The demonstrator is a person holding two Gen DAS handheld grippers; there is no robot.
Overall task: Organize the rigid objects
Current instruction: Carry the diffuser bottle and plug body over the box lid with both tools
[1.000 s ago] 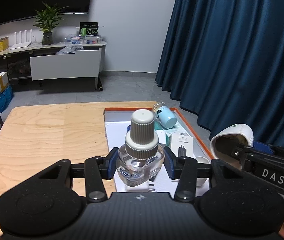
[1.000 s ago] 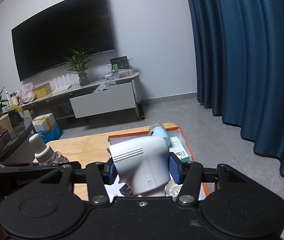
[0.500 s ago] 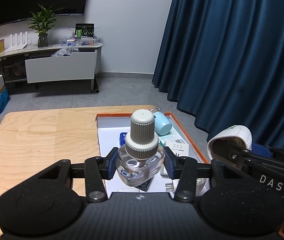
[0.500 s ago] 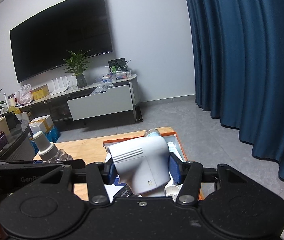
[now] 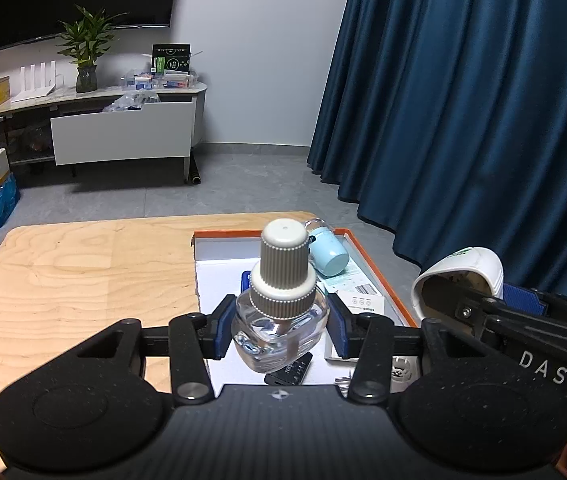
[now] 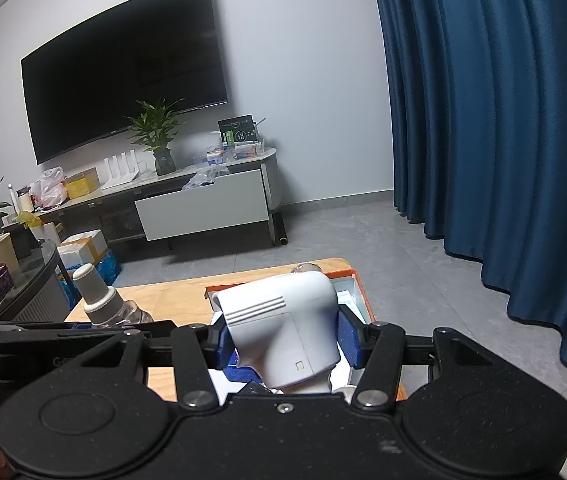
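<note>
My left gripper is shut on a clear glass bottle with a ribbed grey-white cap, held upright above the orange-rimmed white tray. My right gripper is shut on a white plastic plug-in device, held over the same tray. In the left wrist view that device hangs at the right, open end facing me. In the right wrist view the bottle shows at the left.
The tray holds a light blue cylinder, a white carton, a black flat item and small white parts. It lies at the right end of a wooden table. Blue curtains hang at right; a TV cabinet stands behind.
Both views have drifted slightly, so the tray sits a little further left under the held bottle. Both grips are unchanged.
</note>
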